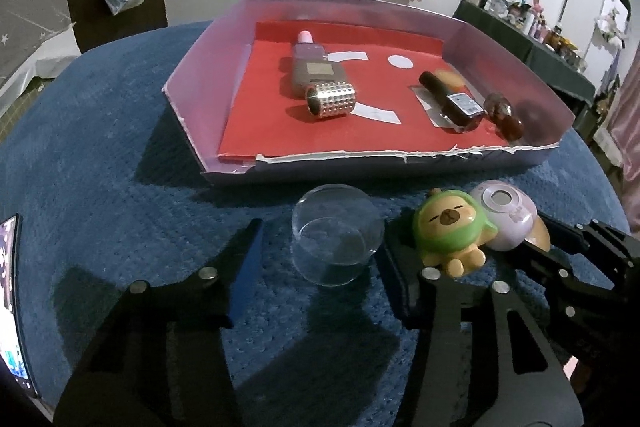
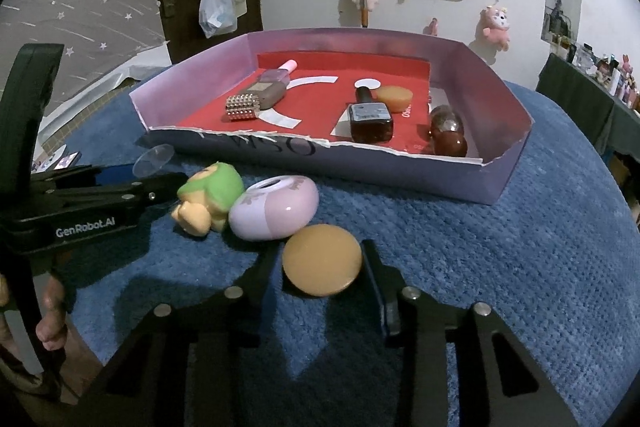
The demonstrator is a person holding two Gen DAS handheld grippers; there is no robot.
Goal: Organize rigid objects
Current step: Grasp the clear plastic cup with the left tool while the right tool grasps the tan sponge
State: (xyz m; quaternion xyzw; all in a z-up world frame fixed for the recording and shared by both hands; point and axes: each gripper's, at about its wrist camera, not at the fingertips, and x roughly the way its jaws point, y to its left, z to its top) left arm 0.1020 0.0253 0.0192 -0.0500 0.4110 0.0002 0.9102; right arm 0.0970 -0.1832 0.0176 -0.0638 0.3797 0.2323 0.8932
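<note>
A clear round cup (image 1: 334,239) stands on the blue cloth between the fingers of my left gripper (image 1: 322,227). The right finger (image 1: 394,255) is against the cup and a gap shows at the left finger, so the gripper is open. My right gripper (image 2: 320,251) is shut on a flat tan disc (image 2: 322,261), one pad on each side of it. Just beyond the disc lie a lilac oval case (image 2: 276,213) and a capybara figure in a green hood (image 2: 208,199). They sit right of the cup in the left wrist view.
A shallow box with purple walls (image 1: 208,75) and red lining stands behind. It holds a beige bottle (image 1: 312,67), a studded gold cylinder (image 1: 332,101), a dark bottle (image 1: 456,103) and brown bottles (image 1: 504,115). A phone (image 1: 10,307) lies at the left table edge.
</note>
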